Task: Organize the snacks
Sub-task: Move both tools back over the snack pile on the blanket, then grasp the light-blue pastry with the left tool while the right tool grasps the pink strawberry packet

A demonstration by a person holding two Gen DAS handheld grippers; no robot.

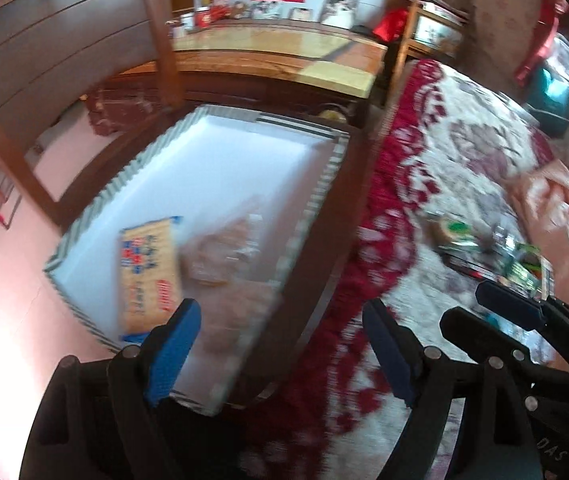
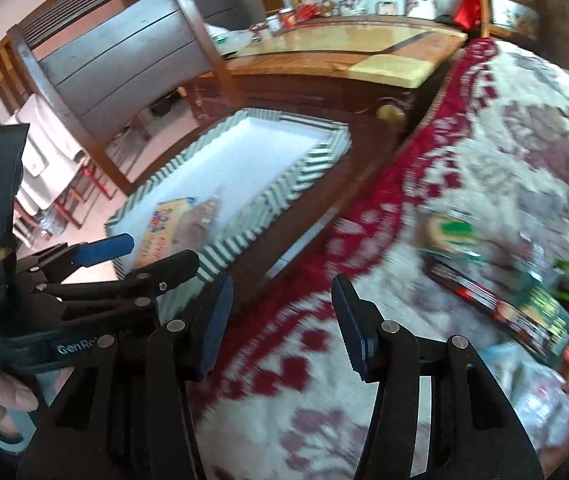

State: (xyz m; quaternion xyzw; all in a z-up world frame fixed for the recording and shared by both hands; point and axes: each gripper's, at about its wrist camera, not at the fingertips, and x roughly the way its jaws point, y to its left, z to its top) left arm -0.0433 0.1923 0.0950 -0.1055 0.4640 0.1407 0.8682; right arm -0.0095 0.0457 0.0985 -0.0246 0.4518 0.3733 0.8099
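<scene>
Snack packets (image 2: 524, 296) on bed cover (image 2: 464, 140): light, crinkly, slippery; pinch flat edges; left tongs (image 1: 284, 344) wide, right tongs (image 2: 280, 320) part-open, both empty.

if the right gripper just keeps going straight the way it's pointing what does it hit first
Most likely the red and white patterned blanket. The right gripper is open with nothing between its fingers, and only blanket lies ahead of it. The snack packets lie off to its right, the striped tray off to its left. Blur makes depth uncertain.
</scene>
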